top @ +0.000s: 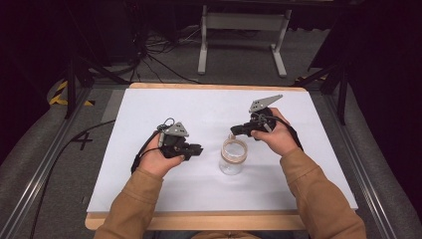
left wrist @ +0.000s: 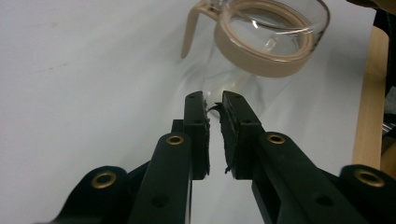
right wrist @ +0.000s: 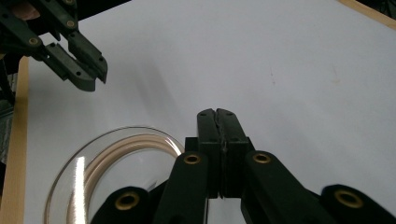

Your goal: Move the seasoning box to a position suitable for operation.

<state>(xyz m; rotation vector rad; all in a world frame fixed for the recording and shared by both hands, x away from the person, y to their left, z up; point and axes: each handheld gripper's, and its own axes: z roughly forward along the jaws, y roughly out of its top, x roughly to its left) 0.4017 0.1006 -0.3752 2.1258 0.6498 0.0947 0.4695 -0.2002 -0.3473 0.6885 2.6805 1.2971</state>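
While the glass jar stands upright on the white table, its mouth up, it sits between the 2 grippers. Left gripper is just beside it, jaws slightly parted and apparently empty; right gripper, closed on nothing, hovers near its rim.

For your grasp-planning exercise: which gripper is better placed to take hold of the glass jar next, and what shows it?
Probably the left gripper. Its jaws stand slightly apart and point straight at the glass jar, empty. The right gripper is shut, with the jar's rim off to one side of its jaws.
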